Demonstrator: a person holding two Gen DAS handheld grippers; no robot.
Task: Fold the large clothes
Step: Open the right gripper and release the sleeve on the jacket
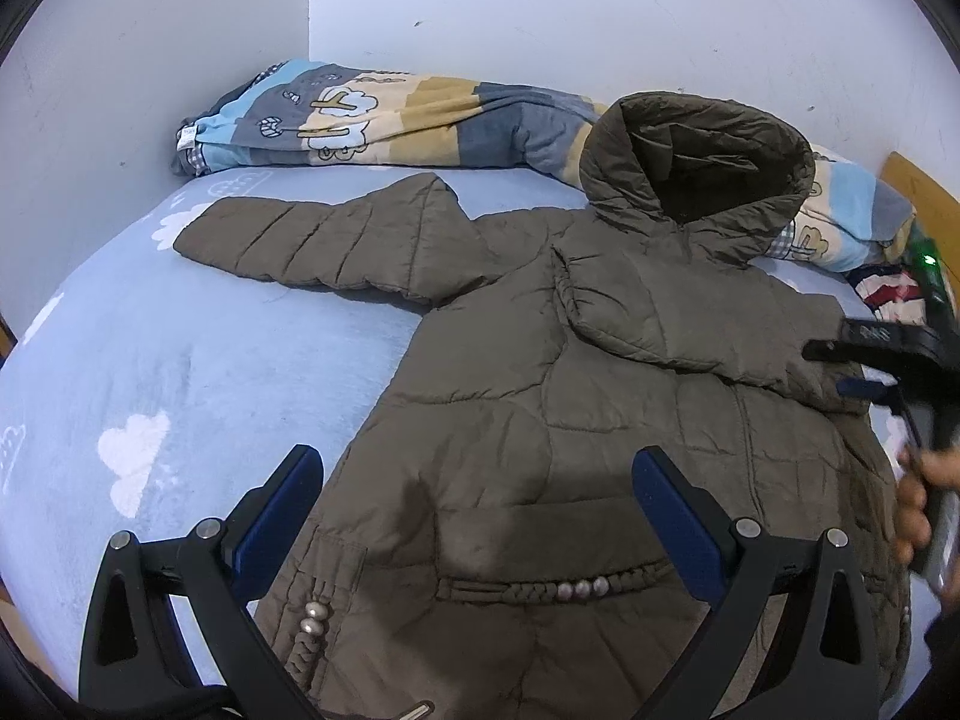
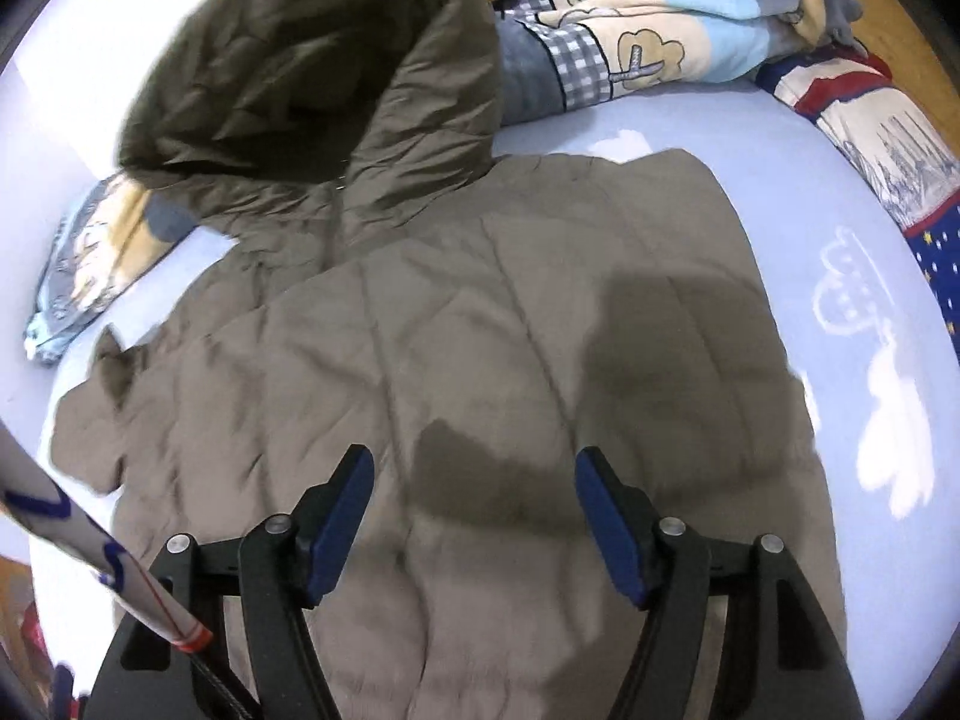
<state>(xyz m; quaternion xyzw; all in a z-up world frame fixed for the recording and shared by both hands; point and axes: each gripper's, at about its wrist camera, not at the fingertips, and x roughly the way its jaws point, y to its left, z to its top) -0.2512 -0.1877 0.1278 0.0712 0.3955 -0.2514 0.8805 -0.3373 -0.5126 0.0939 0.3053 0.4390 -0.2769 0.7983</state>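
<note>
An olive-brown quilted hooded jacket (image 1: 600, 420) lies flat on a light blue bed sheet (image 1: 180, 360). Its hood (image 1: 690, 162) leans against the quilt behind. One sleeve (image 1: 312, 240) stretches out to the left; the other appears folded in across the chest (image 1: 630, 312). My left gripper (image 1: 477, 468) is open over the lower front, above a braided pocket trim with beads (image 1: 558, 588). My right gripper (image 2: 474, 462) is open above the jacket's body (image 2: 480, 300), nothing between its pads. It also shows at the right edge of the left wrist view as the right gripper (image 1: 834, 369).
A rolled patterned quilt (image 1: 390, 114) lies along the white wall behind the jacket. A red, white and blue cloth (image 2: 888, 138) sits at the bed's right side by a wooden board (image 1: 918, 192). A person's hand (image 1: 912, 498) holds the right tool. The sheet left of the jacket lies bare.
</note>
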